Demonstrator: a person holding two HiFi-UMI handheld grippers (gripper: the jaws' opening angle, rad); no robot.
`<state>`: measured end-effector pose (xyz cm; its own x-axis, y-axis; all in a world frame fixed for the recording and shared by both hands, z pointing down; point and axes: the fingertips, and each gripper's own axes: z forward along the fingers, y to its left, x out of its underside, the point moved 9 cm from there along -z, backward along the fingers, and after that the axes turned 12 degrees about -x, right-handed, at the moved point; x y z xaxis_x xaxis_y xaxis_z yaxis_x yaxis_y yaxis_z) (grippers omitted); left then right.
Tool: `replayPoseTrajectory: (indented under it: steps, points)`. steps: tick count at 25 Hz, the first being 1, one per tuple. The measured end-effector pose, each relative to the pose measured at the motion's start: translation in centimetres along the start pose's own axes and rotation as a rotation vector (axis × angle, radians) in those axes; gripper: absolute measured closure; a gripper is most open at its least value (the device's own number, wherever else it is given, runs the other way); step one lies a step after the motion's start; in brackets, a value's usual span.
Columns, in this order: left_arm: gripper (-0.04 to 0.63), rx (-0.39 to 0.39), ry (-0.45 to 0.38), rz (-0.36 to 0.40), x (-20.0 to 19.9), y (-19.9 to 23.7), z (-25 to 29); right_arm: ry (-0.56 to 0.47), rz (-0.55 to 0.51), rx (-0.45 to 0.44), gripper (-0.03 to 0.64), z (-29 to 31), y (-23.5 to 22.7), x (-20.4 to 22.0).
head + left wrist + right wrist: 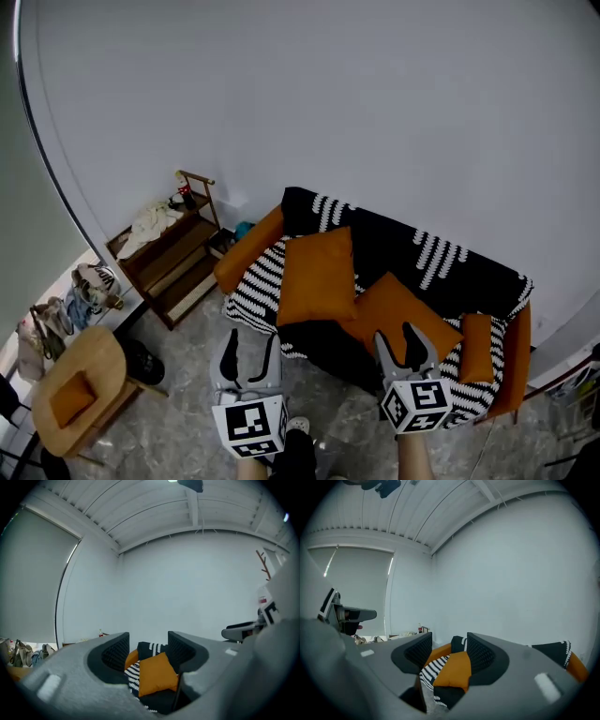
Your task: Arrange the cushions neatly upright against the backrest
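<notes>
While the left gripper and right gripper hang w/ jaws apart, nothing between, the black-and-white patterned sofa w/ orange arms holds 3 orange fabric cushions: large cushion at left, another flat mid-seat, small cushion at right.

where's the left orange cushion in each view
Head view: left cushion at the centre of the picture.
Left gripper view: bottom centre, seen between the jaws.
Right gripper view: bottom centre, again between the jaws.
Shared landmark: the orange armrest, just left of the cushion in every view.
</notes>
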<state>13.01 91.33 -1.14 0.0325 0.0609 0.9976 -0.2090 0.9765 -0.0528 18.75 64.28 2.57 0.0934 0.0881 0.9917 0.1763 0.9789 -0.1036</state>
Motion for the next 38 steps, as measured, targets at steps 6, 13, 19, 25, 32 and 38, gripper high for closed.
replayPoseTrajectory:
  steps: [6,13,19,25,32,38]
  points:
    - [0.333,0.046,-0.010,0.005,-1.3,2.7,9.2,-0.014,-0.005,0.059,0.388,7.7,-1.2,-1.4]
    - [0.333,0.094,-0.019,-0.001,-1.8,5.2,17.6,-0.013,-0.011,0.127,0.388,14.7,-1.9,-2.1]
    - [0.333,0.098,0.011,-0.006,-0.9,6.1,22.2,0.027,-0.011,0.138,0.388,18.5,-2.8,-1.5]
    - [0.333,0.092,0.042,0.002,-0.2,6.2,26.3,0.055,-0.001,0.145,0.388,22.4,-4.5,-1.4]
    - [0.333,0.075,0.065,0.009,0.6,5.6,32.9,0.074,0.006,0.131,0.388,29.0,-8.2,-1.1]
    - [0.333,0.067,0.071,0.031,0.3,4.4,40.7,0.083,0.022,0.130,0.388,35.5,-12.5,-1.4]
